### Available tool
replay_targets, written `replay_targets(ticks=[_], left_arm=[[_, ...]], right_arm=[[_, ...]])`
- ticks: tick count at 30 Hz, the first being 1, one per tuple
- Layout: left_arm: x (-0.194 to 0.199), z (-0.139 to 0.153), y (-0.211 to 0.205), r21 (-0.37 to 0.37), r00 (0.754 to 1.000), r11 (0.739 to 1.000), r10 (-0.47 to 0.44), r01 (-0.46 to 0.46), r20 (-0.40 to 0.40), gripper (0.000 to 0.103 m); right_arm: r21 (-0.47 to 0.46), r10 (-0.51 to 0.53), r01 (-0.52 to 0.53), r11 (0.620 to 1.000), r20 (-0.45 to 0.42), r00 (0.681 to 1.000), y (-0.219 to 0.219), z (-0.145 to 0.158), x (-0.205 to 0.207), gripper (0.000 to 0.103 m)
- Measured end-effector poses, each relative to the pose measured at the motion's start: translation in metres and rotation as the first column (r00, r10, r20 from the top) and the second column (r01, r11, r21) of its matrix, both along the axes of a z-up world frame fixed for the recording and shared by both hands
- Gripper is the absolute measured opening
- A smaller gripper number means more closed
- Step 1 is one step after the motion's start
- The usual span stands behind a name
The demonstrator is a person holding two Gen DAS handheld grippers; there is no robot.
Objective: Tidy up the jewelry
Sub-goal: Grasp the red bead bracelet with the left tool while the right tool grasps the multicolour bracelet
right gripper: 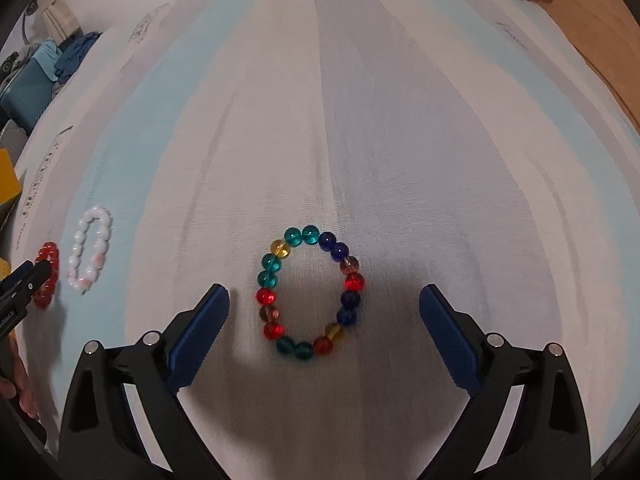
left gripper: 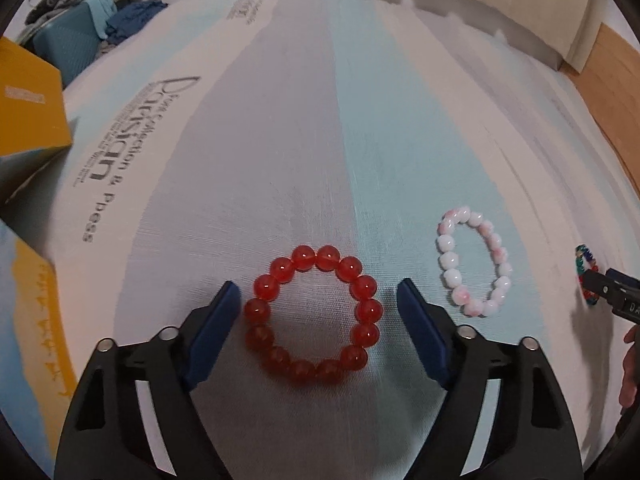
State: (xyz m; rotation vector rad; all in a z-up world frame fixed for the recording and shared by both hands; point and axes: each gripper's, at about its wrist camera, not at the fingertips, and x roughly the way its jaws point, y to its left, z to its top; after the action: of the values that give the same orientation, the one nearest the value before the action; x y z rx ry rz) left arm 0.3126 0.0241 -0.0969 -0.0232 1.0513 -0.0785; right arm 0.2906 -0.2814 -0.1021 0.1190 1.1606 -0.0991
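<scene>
A: Left claw [left gripper: 318,296] — spread, blue pads on either side of the red bead bracelet [left gripper: 313,314], neither pad touching a bead. Bracelet lies flat on the striped mattress [left gripper: 280,140].

B: Confirmed. Right claw [right gripper: 324,300] also spread wide; the multicoloured bead bracelet [right gripper: 310,292] lies flat between its pads, nearer the pad on the picture's left, clear gap on both sides. Nothing pinched.

A: Third piece: white-and-pink bead bracelet [left gripper: 474,262], between the other two on the mattress, well apart from each. From the right wrist view it sits far left [right gripper: 89,249], just beside the red one [right gripper: 47,274].

B: Order from the left wrist view, left to right: red, white-and-pink, multicoloured [left gripper: 586,274] (the last partly hidden behind the right claw's black body at the edge).

A: Yellow box [left gripper: 28,104] at the far left, on the mattress edge. Printed lettering on the cover beside it.

B: Background: teal case [left gripper: 66,46] and blue cloth [left gripper: 132,18] beyond the mattress, wooden floor [left gripper: 616,92] on the right. A person's fingers [left gripper: 630,368] show at the right rim.
</scene>
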Motion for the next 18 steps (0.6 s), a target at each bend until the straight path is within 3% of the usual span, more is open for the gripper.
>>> replay_targets(ticks=[7, 10, 16, 18], left_arm=[[0.006, -0.013, -0.004, 0.040, 1.000, 0.999, -0.005, 0.006, -0.027, 0.057], [0.005, -0.013, -0.006, 0.059, 1.000, 0.998, -0.011, 0.013, -0.028, 0.046], [0.004, -0.013, -0.005, 0.053, 0.999, 0.999, 0.014, -0.012, -0.035, 0.027], [0.000, -0.011, -0.008, 0.065, 0.999, 0.998, 0.010, -0.008, -0.036, 0.026]], right_arm=[[0.014, -0.038, 0.038, 0.999, 0.001, 0.999, -0.005, -0.016, 0.006, 0.091], [-0.001, -0.043, 0.043, 0.999, 0.015, 0.999, -0.002, -0.016, 0.005, 0.083], [-0.021, -0.025, 0.025, 0.999, 0.016, 1.000, -0.006, -0.008, 0.000, 0.044], [-0.028, -0.025, 0.025, 0.999, 0.011, 1.000, -0.009, -0.006, -0.001, 0.021]])
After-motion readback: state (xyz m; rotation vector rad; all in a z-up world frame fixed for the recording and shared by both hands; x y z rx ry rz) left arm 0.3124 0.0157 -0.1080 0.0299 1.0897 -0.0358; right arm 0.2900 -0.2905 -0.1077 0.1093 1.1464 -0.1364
